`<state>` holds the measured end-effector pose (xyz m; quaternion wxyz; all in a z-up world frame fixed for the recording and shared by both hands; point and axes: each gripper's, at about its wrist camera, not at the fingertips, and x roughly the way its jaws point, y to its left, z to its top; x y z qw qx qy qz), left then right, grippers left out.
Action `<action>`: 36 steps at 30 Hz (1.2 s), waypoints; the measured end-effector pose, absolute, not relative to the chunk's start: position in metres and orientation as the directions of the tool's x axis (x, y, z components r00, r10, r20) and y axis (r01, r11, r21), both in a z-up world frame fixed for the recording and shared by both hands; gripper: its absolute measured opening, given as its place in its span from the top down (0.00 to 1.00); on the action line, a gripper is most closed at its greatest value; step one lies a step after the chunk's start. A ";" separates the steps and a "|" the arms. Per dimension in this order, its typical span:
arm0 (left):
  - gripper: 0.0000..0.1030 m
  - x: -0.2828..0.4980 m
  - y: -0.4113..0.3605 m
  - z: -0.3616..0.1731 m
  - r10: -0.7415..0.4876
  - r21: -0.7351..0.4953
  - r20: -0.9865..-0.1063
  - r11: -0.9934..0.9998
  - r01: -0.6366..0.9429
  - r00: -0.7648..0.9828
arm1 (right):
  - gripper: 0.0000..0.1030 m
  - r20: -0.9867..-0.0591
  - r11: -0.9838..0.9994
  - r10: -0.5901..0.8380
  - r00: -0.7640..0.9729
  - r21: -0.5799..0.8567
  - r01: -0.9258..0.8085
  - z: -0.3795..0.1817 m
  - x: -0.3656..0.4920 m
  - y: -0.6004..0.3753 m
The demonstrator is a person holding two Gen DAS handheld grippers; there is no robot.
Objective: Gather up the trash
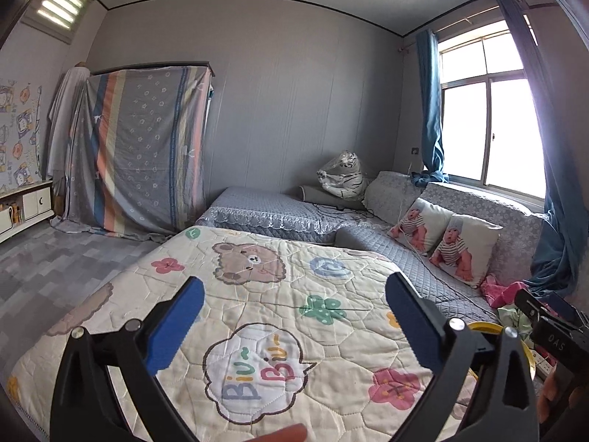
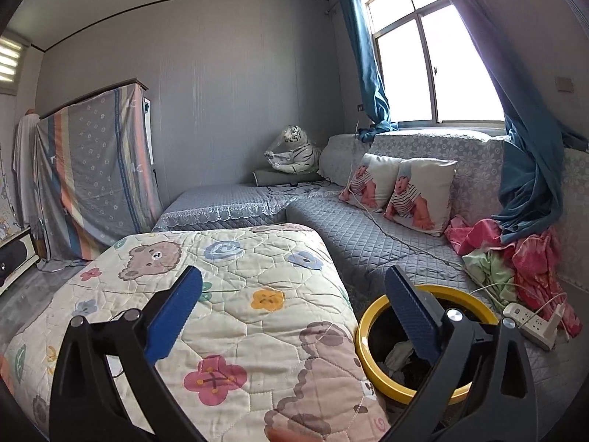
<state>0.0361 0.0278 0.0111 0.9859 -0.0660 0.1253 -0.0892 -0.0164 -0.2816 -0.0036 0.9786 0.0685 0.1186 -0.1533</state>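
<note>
A yellow-rimmed trash bin (image 2: 362, 326) stands between the quilt-covered table and the grey sofa, with crumpled white and dark trash (image 2: 399, 359) inside. Its rim also shows in the left wrist view (image 1: 482, 327). My right gripper (image 2: 294, 313) is open and empty, its right finger over the bin's mouth. My left gripper (image 1: 294, 316) is open and empty above the cartoon quilt (image 1: 276, 294). The right gripper's body (image 1: 552, 335) shows at the left view's right edge.
A grey L-shaped sofa (image 2: 368, 235) holds two baby-print pillows (image 2: 423, 195), pink and green clothes (image 2: 515, 258), a white power strip (image 2: 530, 326) with cables, and a bagged plush tiger (image 2: 294, 151). A cloth-draped wardrobe (image 1: 143, 147) stands left. Blue curtains (image 2: 530, 184) hang by the window.
</note>
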 end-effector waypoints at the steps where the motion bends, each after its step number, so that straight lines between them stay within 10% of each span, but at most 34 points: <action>1: 0.08 0.037 0.030 0.007 -0.183 -0.156 -0.248 0.977 0.148 0.951 | 0.08 -0.244 0.939 -0.298 0.923 0.095 0.329 -0.007 -0.018 -0.280; 36: 0.08 0.002 0.018 0.000 -0.179 -0.111 -0.226 0.981 0.157 0.958 | 0.08 -0.184 0.918 -0.370 0.910 0.079 0.389 -0.019 -0.040 -0.261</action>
